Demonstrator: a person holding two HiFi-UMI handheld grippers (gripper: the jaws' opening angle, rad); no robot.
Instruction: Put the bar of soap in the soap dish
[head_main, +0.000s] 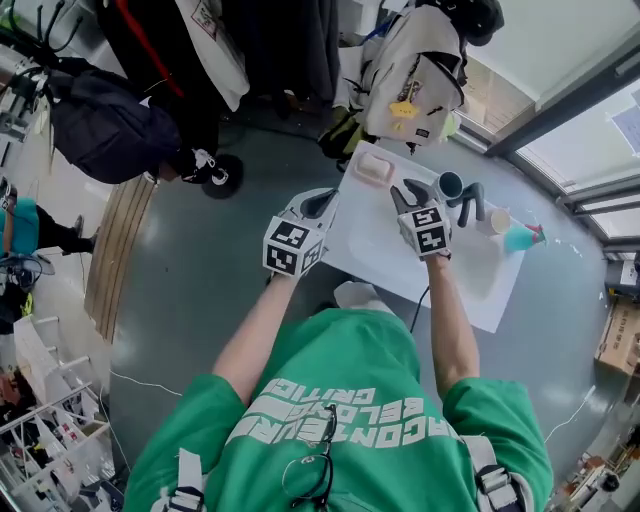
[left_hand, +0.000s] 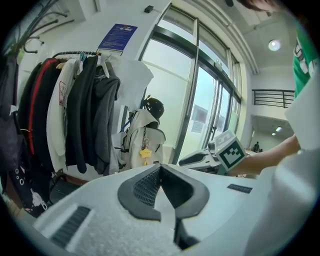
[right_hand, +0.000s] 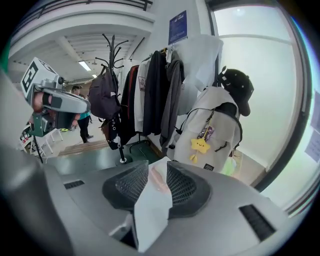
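Observation:
A pale soap dish (head_main: 375, 168) with a pink bar of soap (head_main: 373, 166) lying in it sits near the far corner of the white table (head_main: 470, 285). My right gripper (head_main: 410, 188) hangs above the table just right of the dish. Its jaws stand apart with nothing held. In the right gripper view (right_hand: 157, 167) the table corner and the pink soap (right_hand: 159, 183) show through the gap. My left gripper (head_main: 325, 200) hovers at the table's left edge, its tips together and empty (left_hand: 160, 169). Neither gripper touches the dish.
A dark cup (head_main: 450, 185), a grey curved object (head_main: 472, 200), a small cup (head_main: 498, 220) and a teal bottle (head_main: 520, 237) stand at the table's far right. A white backpack (head_main: 415, 85) and a coat rack (right_hand: 150, 95) stand beyond the table.

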